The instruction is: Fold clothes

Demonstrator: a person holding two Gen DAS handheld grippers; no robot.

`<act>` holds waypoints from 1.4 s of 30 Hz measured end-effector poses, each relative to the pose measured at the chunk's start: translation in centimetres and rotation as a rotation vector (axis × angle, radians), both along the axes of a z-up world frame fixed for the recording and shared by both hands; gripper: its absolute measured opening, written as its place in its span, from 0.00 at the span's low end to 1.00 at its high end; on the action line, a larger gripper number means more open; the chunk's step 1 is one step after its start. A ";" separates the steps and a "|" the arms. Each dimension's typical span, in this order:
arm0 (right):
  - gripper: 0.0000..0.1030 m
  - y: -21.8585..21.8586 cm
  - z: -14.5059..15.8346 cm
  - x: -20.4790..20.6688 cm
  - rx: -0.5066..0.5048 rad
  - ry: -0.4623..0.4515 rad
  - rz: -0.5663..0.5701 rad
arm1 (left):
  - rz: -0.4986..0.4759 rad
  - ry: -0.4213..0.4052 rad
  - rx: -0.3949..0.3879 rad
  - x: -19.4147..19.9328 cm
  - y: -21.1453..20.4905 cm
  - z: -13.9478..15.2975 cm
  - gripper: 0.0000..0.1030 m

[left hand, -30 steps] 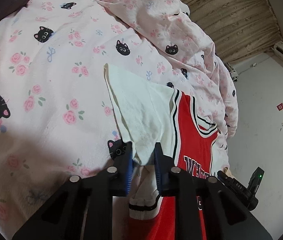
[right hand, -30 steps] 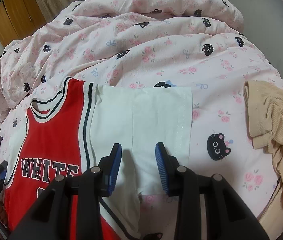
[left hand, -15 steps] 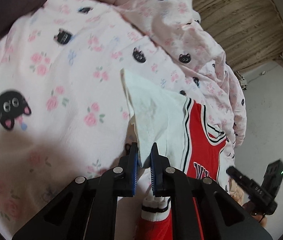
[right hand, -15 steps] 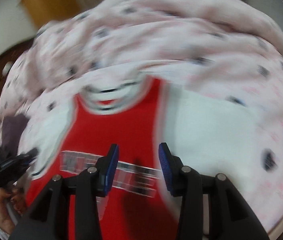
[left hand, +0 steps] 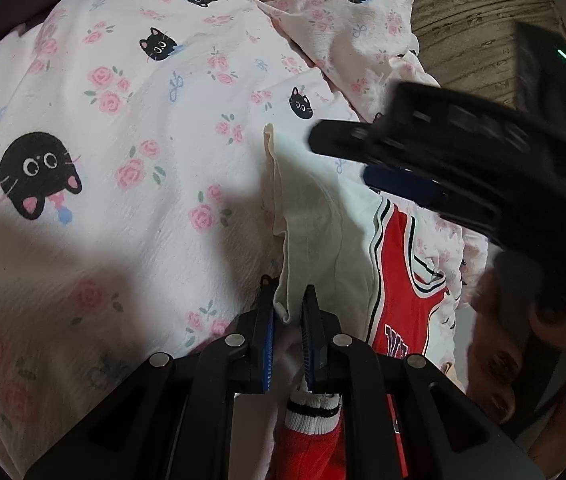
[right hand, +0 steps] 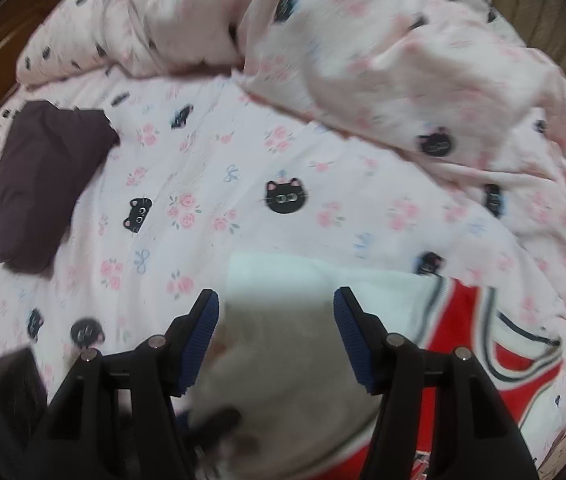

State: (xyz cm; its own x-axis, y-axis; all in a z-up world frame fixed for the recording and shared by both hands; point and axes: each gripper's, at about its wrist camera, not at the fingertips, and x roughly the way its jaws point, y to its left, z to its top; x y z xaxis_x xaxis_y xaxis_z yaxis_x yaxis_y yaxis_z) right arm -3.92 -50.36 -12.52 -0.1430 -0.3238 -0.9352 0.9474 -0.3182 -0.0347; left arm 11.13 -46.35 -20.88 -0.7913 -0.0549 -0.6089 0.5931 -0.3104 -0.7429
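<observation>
Here the left hand-held gripper (left hand: 287, 316) pinches the jersey (left hand: 399, 272) edge — right (right hand: 275, 338) spread.

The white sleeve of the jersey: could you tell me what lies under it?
The white sleeve lies on the pink cat-print bedsheet, which shows all around it. Whatever is directly beneath is covered. The left gripper pinches its near edge.

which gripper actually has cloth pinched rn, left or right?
The left gripper: jaws nearly closed on the white sleeve of the jersey. The right gripper hovers over that sleeve, jaws wide apart, holding nothing.
</observation>
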 end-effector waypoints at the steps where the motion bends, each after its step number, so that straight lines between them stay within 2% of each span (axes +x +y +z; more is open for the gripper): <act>1: 0.58 -0.5 -0.5 0.0 0.015 -0.004 -0.009 | 0.001 0.001 0.003 0.0 0.0 0.0 0.10; 8: 0.54 -1.9 -2.4 -0.4 0.078 -0.040 -0.074 | 0.012 0.009 0.022 0.3 0.0 -0.2 0.10; 12: 0.54 -2.3 -2.0 0.3 0.081 -0.049 -0.062 | 0.018 0.012 0.030 0.4 0.1 -0.4 0.10; 14: 0.54 -2.8 -2.6 0.6 0.120 -0.025 -0.053 | 0.020 0.012 0.028 0.4 0.1 -0.5 0.10; 16: 0.42 -3.3 -3.5 0.8 0.167 0.004 -0.048 | 0.021 0.015 0.030 0.5 0.1 -0.7 0.09; 17: 0.40 -3.4 -3.8 0.7 0.178 0.015 -0.051 | 0.020 0.017 0.031 0.5 0.0 -0.7 0.09; 18: 0.30 -3.4 -3.9 0.6 0.177 0.025 -0.054 | 0.020 0.019 0.032 0.5 0.0 -0.8 0.09; 19: 0.15 -3.4 -3.8 0.5 0.174 0.034 -0.058 | 0.016 0.022 0.028 0.6 0.0 -0.7 0.08; 20: 0.12 -3.4 -3.5 0.4 0.167 0.040 -0.062 | 0.013 0.025 0.023 0.6 0.0 -0.6 0.08; 22: 0.09 -2.9 -2.4 -0.2 0.130 0.019 -0.075 | 0.006 0.028 -0.004 0.6 0.2 -0.1 0.06; 26: 0.09 -0.8 0.2 -2.3 0.024 -0.088 -0.117 | -0.012 0.032 -0.060 0.5 0.5 1.1 0.05; 33: 0.09 4.2 3.9 -6.5 -0.182 -0.281 -0.218 | -0.119 -0.020 -0.230 -0.7 2.1 4.2 0.05; 36: 0.09 7.0 4.0 -8.0 -0.281 -0.355 -0.275 | -0.199 -0.042 -0.276 -2.1 2.3 5.6 0.05; 42: 0.09 11.9 2.0 -10.1 -0.423 -0.423 -0.398 | -0.339 -0.095 -0.364 -4.8 5.1 6.1 0.05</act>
